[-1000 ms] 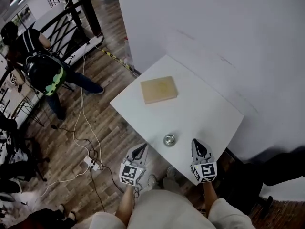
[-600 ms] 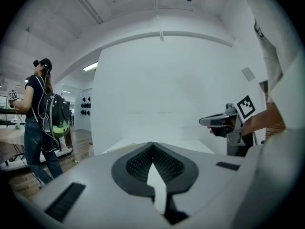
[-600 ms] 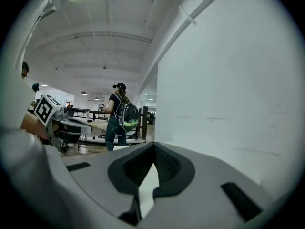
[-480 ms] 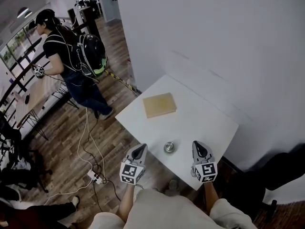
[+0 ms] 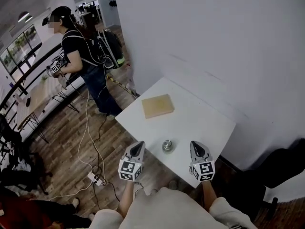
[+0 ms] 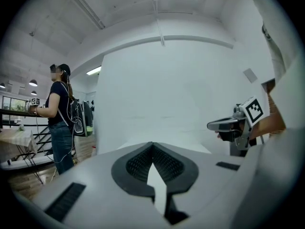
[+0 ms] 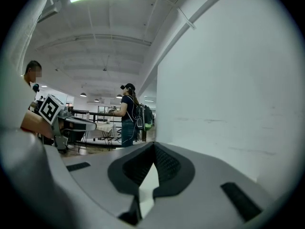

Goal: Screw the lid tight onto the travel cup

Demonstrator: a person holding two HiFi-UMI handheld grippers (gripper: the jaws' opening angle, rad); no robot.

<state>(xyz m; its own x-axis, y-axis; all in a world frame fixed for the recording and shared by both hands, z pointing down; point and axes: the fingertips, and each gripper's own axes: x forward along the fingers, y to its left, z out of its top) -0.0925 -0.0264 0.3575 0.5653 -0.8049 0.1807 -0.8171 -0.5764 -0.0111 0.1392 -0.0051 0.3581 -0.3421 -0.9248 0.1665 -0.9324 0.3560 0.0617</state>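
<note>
A small metal travel cup (image 5: 167,145) with its lid on top stands near the front edge of the white table (image 5: 202,123). My left gripper (image 5: 138,145) hovers shut and empty to the cup's left, off the table's edge. My right gripper (image 5: 195,144) hovers shut and empty to the cup's right. Neither touches the cup. In the left gripper view the jaws (image 6: 153,145) meet with nothing between them, and the right gripper (image 6: 228,125) shows beside them. The right gripper view shows its jaws (image 7: 153,146) closed and the left gripper (image 7: 78,123) at the left. The cup is hidden in both gripper views.
A tan flat block (image 5: 157,105) lies on the table's far left part. A white wall (image 5: 214,42) stands behind the table. A person with a backpack (image 5: 90,70) stands on the wood floor at the left. Cables and a power strip (image 5: 92,176) lie on the floor.
Both grippers have risen a little, still shut. The person with the backpack has walked closer to the table's far left corner.
</note>
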